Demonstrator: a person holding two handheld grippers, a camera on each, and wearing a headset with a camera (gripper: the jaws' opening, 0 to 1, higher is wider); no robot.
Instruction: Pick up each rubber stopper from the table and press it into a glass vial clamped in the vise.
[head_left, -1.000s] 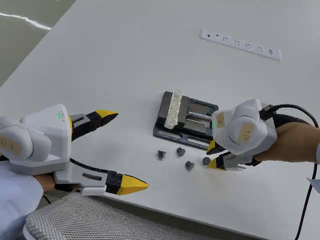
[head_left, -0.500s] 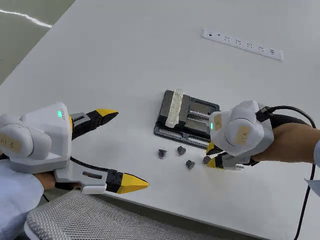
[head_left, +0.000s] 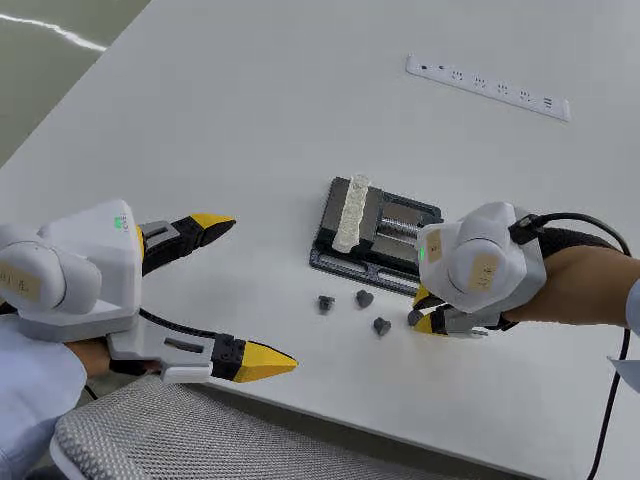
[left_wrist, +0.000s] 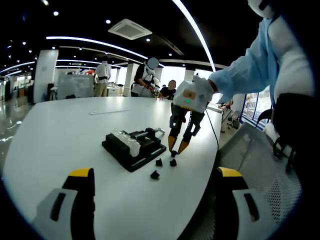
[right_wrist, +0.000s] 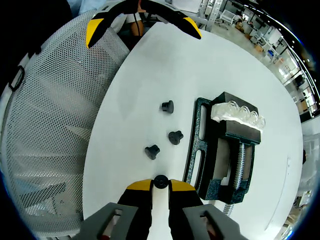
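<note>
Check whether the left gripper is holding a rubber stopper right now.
No, the left gripper has its jaws wide open with nothing between them, away from the rubber stoppers on the table.

Left gripper (head_left: 259, 290) gapes wide; right gripper (right_wrist: 160, 186) fingers pinch stopper (right_wrist: 160, 181).

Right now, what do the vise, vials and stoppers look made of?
Vise: metal, probably; matte black body, bare shiny threaded screw. Vials: clear, glinting, see-through; glass or clear plastic, can't tell. Stoppers: matte dark grey, no shine; looks like rubber.
</note>
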